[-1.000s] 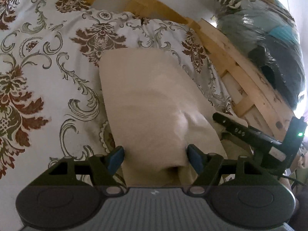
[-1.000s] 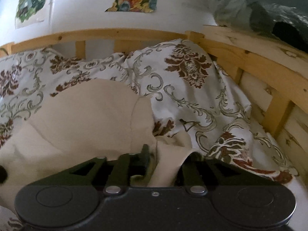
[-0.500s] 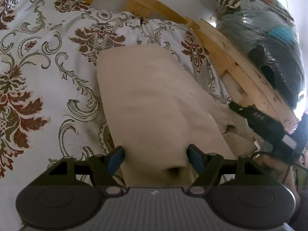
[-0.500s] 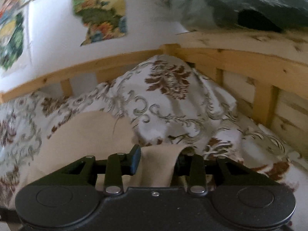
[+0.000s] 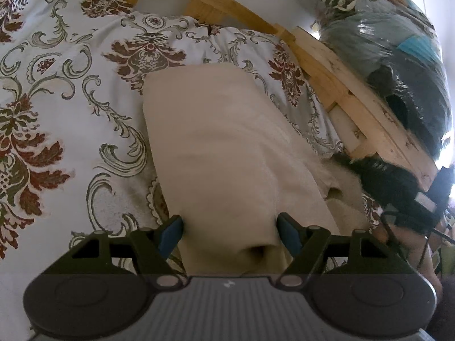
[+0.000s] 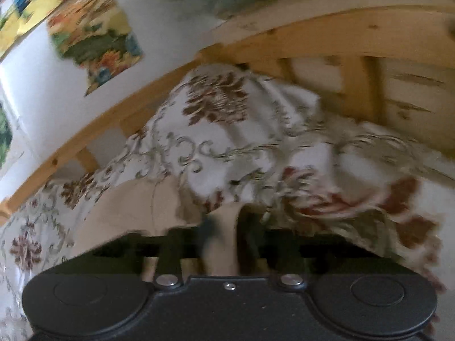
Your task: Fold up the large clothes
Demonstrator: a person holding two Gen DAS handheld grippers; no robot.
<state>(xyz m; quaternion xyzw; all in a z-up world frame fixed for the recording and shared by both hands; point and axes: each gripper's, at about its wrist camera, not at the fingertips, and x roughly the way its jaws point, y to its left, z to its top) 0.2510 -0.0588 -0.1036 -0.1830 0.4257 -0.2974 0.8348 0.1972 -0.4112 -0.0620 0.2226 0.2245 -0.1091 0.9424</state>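
Note:
A large beige garment (image 5: 216, 147) lies lengthwise on the floral bedspread (image 5: 57, 99). My left gripper (image 5: 230, 231) is open, its blue-padded fingers (image 5: 170, 231) standing either side of the garment's near end, which bulges between them. My right gripper (image 6: 224, 233) is shut on a strip of the beige garment (image 6: 224, 244) and holds it lifted; the view is blurred and tilted. The right gripper also shows in the left wrist view (image 5: 392, 190), at the garment's right edge.
A wooden bed rail (image 5: 355, 105) runs along the right and far sides. Plastic-wrapped bundles (image 5: 398, 56) are stacked beyond it. The white wall (image 6: 57, 85) carries colourful pictures (image 6: 96, 45). The bedspread bunches near the rail corner (image 6: 227, 119).
My right gripper has risen and tilted while pulling the garment's edge, so its view swung up toward the wall. In the left wrist view it moved right. The left gripper stayed put.

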